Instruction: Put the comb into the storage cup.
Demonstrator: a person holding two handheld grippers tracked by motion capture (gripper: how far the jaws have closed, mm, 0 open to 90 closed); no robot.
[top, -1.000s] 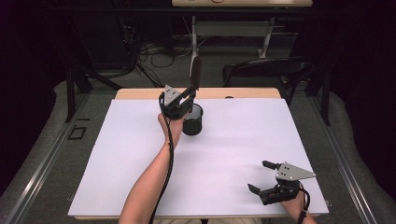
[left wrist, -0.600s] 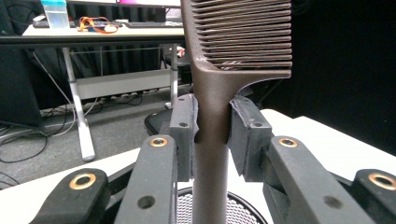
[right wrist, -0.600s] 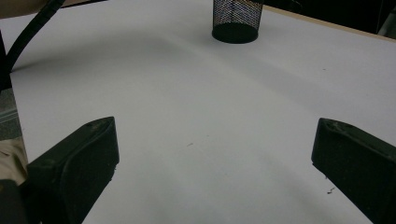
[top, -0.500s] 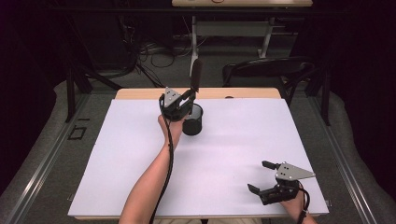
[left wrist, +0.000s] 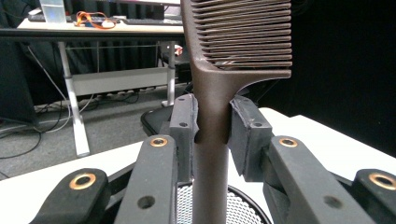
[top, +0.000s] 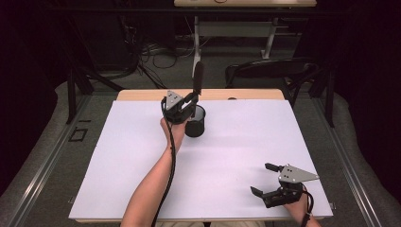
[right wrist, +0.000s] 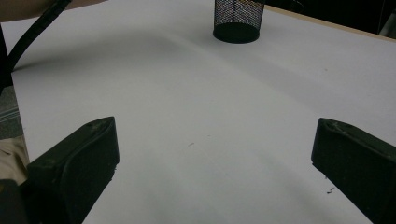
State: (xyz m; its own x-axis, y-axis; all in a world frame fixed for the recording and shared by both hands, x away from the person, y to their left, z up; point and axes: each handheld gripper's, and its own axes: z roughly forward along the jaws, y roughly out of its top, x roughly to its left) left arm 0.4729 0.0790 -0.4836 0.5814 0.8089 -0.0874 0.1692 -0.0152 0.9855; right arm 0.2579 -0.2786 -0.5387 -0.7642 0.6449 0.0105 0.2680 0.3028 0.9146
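Observation:
A dark brown comb stands upright, its handle clamped between the pads of my left gripper, teeth end up. In the high view the left gripper holds the comb just above a black mesh cup near the table's far edge; the cup's rim lies right under the handle. My right gripper rests low at the near right of the white table, jaws wide apart with nothing between them. The mesh cup shows far off in the right gripper view.
A white sheet covers the table, with a wooden strip along its far edge. A black chair and a desk frame stand beyond the table. The left forearm and its cable cross the table's middle.
The left gripper with the comb has hardly moved over the cup. The right gripper has stayed where it was.

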